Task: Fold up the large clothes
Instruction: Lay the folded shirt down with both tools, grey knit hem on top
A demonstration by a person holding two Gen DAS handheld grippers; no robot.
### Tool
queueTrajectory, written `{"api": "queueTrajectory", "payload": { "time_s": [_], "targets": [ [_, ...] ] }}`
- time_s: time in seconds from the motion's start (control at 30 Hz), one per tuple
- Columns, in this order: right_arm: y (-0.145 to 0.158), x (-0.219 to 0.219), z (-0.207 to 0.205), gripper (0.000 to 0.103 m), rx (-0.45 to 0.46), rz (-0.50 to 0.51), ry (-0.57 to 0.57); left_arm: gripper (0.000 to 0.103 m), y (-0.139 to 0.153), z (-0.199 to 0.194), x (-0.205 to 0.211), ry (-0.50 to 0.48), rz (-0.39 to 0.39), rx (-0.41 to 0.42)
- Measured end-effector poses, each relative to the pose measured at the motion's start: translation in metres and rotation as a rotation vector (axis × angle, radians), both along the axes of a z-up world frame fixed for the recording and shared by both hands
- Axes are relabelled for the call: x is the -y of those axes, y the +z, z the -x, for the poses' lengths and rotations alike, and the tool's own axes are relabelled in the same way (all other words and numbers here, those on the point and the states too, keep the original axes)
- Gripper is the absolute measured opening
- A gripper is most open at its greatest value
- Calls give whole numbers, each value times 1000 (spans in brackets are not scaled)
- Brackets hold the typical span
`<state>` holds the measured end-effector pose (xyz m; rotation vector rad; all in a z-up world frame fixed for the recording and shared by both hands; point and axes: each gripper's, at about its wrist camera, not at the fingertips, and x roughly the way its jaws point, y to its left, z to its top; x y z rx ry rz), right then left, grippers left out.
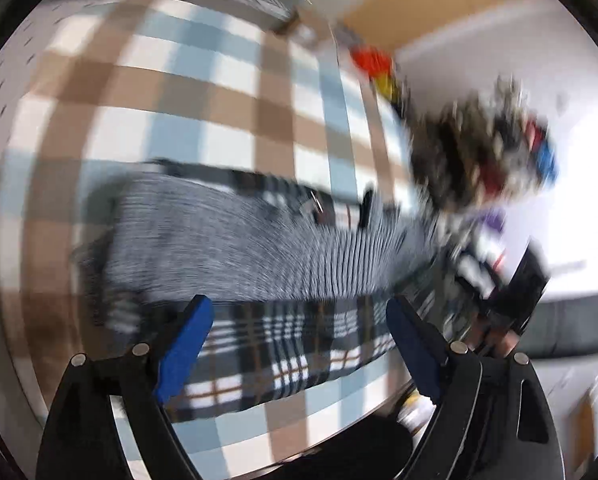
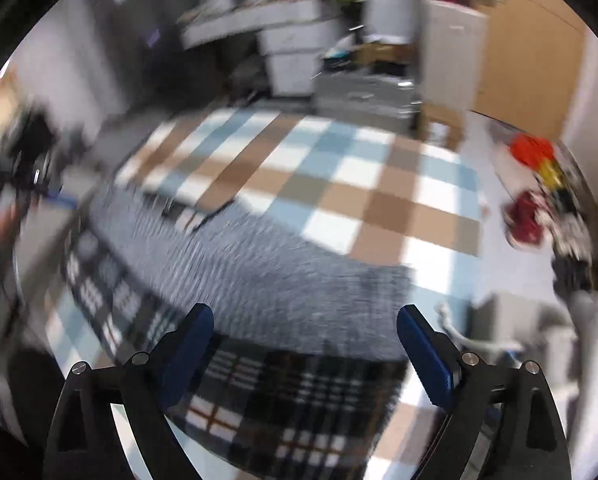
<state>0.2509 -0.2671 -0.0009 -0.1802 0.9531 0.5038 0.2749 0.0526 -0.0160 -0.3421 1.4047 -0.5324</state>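
Note:
A dark plaid garment with a grey striped lining (image 1: pixel 259 256) lies folded on the checked tablecloth (image 1: pixel 203 92); both views are motion-blurred. My left gripper (image 1: pixel 299 312) hangs above the garment's near edge, its blue pads wide apart and nothing between them. In the right wrist view the same garment (image 2: pixel 267 276) stretches across the cloth (image 2: pixel 339 184). My right gripper (image 2: pixel 305 324) is also open above the plaid part, holding nothing. The other gripper and a hand show blurred at the far left (image 2: pixel 15 168).
A pile of other clothes, red, yellow and dark, sits at the table's right side (image 2: pixel 539 184) (image 1: pixel 483 152). Cabinets and a desk (image 2: pixel 291 40) stand behind the table. The table's near edge runs close below the grippers.

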Motion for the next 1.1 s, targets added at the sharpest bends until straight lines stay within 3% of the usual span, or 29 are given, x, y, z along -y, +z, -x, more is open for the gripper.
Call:
{"api": "queueTrajectory", "payload": {
  "time_s": [0.1,0.2,0.27,0.4,0.43,0.53,0.67,0.77,0.9,1.0,1.1],
  "targets": [
    [-25,-1,-21,92,-69,44,4,85,-18,-9,39,-78,-67,-29],
    [-48,29,-48,92,-163,3,-143,85,-36,-15,76,-160,-61,-67],
    [-54,46,-54,86,-183,-57,-186,85,-40,-16,98,-216,-66,-47],
    [-68,56,-57,83,-216,-50,-189,85,-46,-18,140,-336,-186,55],
    [-73,58,-57,79,-235,-55,-189,85,-50,-18,148,-375,-215,59],
    [-79,62,-50,51,-253,-88,-170,85,-57,-16,160,-470,-279,77],
    [-76,62,-39,37,-228,-93,-173,84,-60,-11,167,-566,-374,172],
    [-75,67,-39,26,-243,-123,-209,83,-56,-13,168,-562,-463,273],
    [-67,61,-32,21,-196,-73,-190,83,-56,-12,172,-603,-388,224],
    [-62,61,-30,18,-185,-78,-191,83,-71,1,183,-712,-428,174],
    [-57,65,-27,17,-182,-106,-198,83,-75,7,181,-737,-430,181]
  ]
}}
